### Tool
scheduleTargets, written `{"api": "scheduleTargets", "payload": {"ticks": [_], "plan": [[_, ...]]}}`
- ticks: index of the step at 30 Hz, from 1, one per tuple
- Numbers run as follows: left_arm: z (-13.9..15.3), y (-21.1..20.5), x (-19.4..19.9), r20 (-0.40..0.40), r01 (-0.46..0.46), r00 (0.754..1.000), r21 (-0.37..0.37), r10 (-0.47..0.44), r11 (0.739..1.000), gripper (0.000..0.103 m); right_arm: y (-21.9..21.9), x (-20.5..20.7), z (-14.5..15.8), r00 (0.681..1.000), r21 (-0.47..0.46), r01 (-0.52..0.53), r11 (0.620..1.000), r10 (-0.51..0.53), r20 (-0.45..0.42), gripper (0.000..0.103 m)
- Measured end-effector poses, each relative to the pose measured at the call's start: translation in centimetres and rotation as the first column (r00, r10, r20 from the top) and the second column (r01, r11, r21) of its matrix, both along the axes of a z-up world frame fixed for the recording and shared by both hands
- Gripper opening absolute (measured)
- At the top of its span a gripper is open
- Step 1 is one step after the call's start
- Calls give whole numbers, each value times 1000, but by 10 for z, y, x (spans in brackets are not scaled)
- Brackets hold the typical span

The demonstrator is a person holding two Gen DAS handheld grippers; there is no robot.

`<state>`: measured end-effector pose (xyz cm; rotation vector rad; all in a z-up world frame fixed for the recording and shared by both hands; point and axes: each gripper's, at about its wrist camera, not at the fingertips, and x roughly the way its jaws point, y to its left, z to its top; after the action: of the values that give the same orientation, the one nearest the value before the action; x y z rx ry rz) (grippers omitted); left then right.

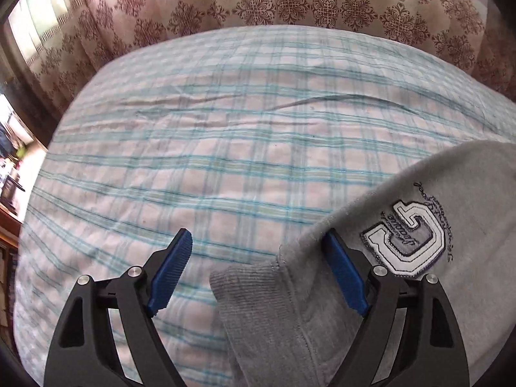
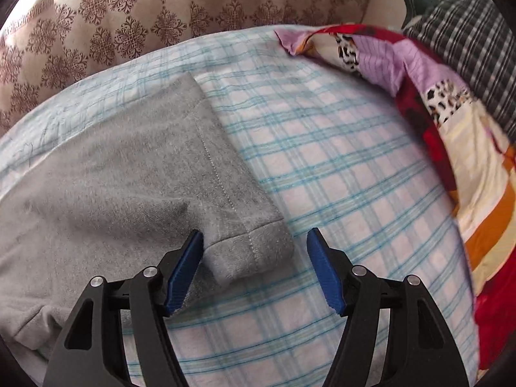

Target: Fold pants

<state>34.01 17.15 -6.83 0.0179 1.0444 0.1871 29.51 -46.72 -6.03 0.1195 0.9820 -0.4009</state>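
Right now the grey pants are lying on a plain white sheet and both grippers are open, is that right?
Not quite. The sheet is checked in blue and green, not plain white, as both wrist views show. The grey pants do lie on it, and the left gripper and right gripper are open.

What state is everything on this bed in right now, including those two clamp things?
Grey pants: lying flat on the bed, partly folded, ungripped.
Left gripper: open, ribbed cuff between its fingers.
Right gripper: open, hem corner between its fingers.
Bedsheet: spread, slightly wrinkled.
Patchwork quilt: bunched aside.
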Motion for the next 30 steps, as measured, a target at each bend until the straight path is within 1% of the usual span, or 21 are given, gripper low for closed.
{"api": "scheduleTargets", "payload": {"ticks": [2, 5, 9, 10, 11, 12, 13, 14, 15, 16, 19, 24, 27, 30], "plan": [[-2, 4, 3, 3, 22, 1000, -37, -22, 999, 85, 4, -4, 7, 1000, -23, 9, 1000, -8, 26, 66], [-5, 6, 10, 6, 67, 998, -61, -67, 996, 88, 6, -15, 20, 996, -44, 30, 999, -27, 82, 66], [-14, 5, 23, -28, 147, 988, -91, -150, 985, 89, 11, -30, 37, 991, -31, 40, 999, -35, 129, 66], [-15, 4, 26, -30, 171, 984, -96, -175, 981, 87, 14, -33, 42, 989, -33, 31, 999, -26, 144, 66], [-15, 2, 28, -30, 200, 978, -98, -204, 975, 76, 17, -34, 45, 988, -38, 25, 999, -18, 154, 66], [-15, -2, 29, -30, 232, 971, -101, -236, 967, 69, 21, -35, 50, 986, -46, 15, 999, -7, 166, 67], [-14, -8, 28, -27, 269, 962, -107, -273, 957, 53, 25, -36, 53, 984, -50, 4, 999, 5, 176, 67], [-12, -12, 27, -26, 296, 953, -122, -301, 947, 31, 29, -35, 55, 984, -52, -4, 999, 13, 180, 67], [-11, -16, 26, -26, 318, 945, -146, -325, 937, 22, 32, -34, 57, 983, -52, -13, 999, 22, 183, 67], [-9, -20, 24, -25, 333, 940, -157, -341, 930, 6, 35, -32, 57, 983, -51, -18, 999, 27, 183, 67], [-1, -31, 16, -14, 354, 933, -150, -360, 923, 5, 42, -23, 57, 983, -32, -39, 999, 44, 179, 67], [31, -41, -17, 62, 402, 916, -164, -397, 901, 5, 46, -5, 52, 984, 24, -69, 997, 65, 164, 67], [54, -50, -47, 117, 447, 894, -178, -432, 877, 5, 43, 12, 47, 988, 85, -75, 993, 63, 141, 68], [72, -60, -80, 160, 502, 864, -187, -478, 845, 5, 43, 32, 42, 991, 162, -77, 984, 59, 119, 72]]}}
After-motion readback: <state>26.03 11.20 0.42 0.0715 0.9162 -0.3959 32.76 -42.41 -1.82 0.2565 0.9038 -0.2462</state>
